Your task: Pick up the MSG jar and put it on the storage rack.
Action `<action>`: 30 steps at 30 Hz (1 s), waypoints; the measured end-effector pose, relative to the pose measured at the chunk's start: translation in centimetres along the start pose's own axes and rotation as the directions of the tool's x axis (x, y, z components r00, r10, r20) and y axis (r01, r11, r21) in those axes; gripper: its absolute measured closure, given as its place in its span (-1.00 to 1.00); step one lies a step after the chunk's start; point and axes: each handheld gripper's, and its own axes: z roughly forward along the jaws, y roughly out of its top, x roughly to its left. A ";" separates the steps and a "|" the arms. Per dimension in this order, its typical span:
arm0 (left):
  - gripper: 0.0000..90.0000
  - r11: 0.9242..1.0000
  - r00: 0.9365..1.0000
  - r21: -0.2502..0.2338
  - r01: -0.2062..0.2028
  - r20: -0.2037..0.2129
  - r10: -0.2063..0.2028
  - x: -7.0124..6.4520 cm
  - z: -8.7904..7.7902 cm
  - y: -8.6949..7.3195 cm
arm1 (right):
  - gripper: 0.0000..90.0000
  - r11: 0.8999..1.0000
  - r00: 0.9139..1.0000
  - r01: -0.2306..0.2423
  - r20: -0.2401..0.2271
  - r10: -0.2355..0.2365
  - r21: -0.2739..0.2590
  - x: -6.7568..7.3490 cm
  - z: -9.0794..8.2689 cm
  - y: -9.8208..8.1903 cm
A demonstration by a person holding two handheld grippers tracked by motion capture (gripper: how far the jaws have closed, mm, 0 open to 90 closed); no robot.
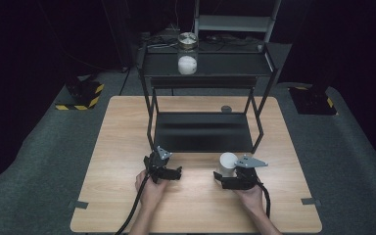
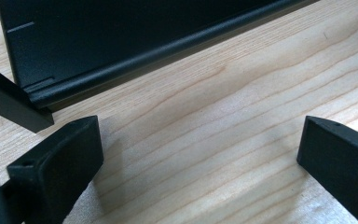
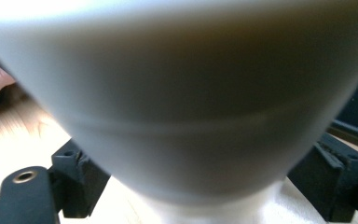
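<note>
we have the white cup [image 3: 177, 107] standing on the desk [image 1: 127, 127] between the right gripper [image 1: 231, 180] jaws, which flank its narrow base, contact unclear, likely for lifting. the left gripper [image 2: 200, 154] jaws are released, idle.

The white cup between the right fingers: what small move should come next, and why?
Probably close the right gripper a little more, then lift. In the right gripper view its fingers flank the white cup near its base, but whether they press on it is unclear. The cup appears to stand on the table.
</note>
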 end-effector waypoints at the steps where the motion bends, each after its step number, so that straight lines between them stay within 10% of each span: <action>1: -0.99 1.000 1.000 0.000 0.000 0.000 0.000 0.0 0.0 0.0 | -0.66 1.000 1.000 0.000 0.001 0.000 -0.002 0.0 0.0 0.1; 30: -1.00 1.000 1.000 0.000 0.000 0.000 0.000 0.0 0.0 0.0 | -0.28 0.999 0.999 0.040 0.010 -0.040 -0.027 0.4 0.6 0.6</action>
